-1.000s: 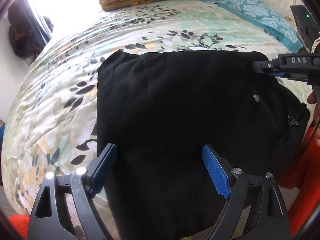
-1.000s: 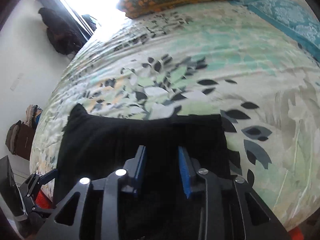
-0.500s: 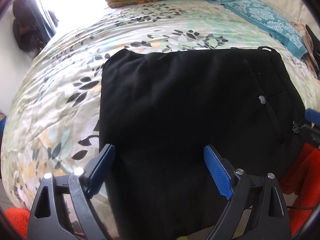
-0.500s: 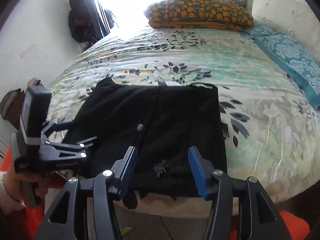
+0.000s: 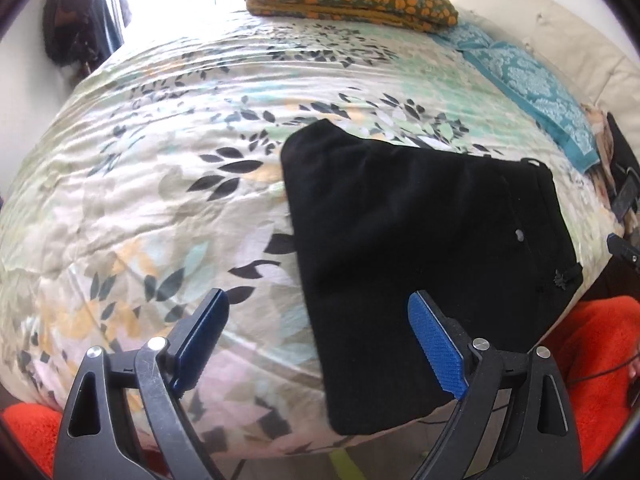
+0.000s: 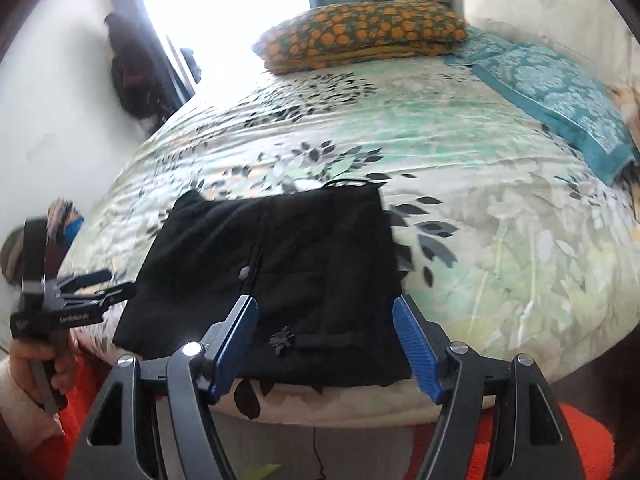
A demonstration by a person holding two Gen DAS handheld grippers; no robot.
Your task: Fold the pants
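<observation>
The black pants point(image 5: 420, 248) lie folded into a flat rectangle near the front edge of the bed, a small button and a drawstring knot showing on top. My left gripper point(image 5: 316, 308) hovers open above the pants' left edge and holds nothing. It also shows in the right wrist view as the left gripper point(image 6: 92, 284), off the pants' left side, held by a hand point(image 6: 36, 364). My right gripper point(image 6: 325, 308) hangs over the near edge of the pants point(image 6: 288, 264). Its jaws are opening, with no cloth between the pads.
The leaf-print bedspread point(image 5: 160, 184) covers the bed. At the far end sit an orange-flowered pillow point(image 6: 360, 36) and a teal patterned cloth point(image 6: 560, 92) by a cream headboard point(image 5: 540, 28). Fuzzy orange-red fabric point(image 6: 540, 432) lies below the bed's front edge. Dark bags point(image 6: 132, 80) hang by the window.
Both grippers have drawn back and up from the pants. The right gripper's jaws have spread from a narrow gap to wide. The left view has swung left, so the pants now lie to its right.
</observation>
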